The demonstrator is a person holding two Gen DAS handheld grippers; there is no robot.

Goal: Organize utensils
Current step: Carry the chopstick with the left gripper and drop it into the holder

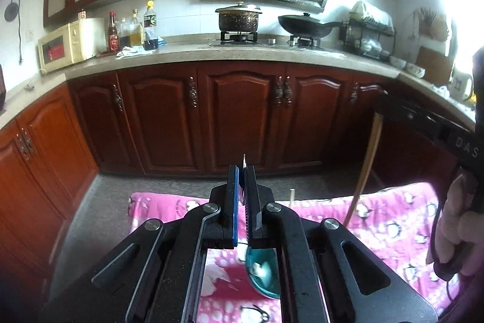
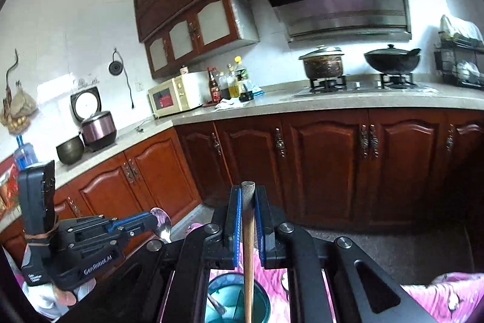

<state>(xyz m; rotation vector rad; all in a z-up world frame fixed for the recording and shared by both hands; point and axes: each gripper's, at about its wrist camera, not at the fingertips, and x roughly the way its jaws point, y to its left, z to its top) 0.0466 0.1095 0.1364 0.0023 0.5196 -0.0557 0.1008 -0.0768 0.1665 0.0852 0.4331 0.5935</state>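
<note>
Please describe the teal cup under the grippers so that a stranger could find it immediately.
Start at the pink penguin-print cloth spread in front of the dark wooden cabinets. The teal cup stands on it, directly below the right gripper, which holds a wooden stick reaching down into it. It is the only blue-green round container on the cloth.

- We read "GenRobot.AI" in white on the black body of the left gripper (image 2: 152,221).
- We read "DAS" on the black right gripper (image 1: 467,146) body.
</note>
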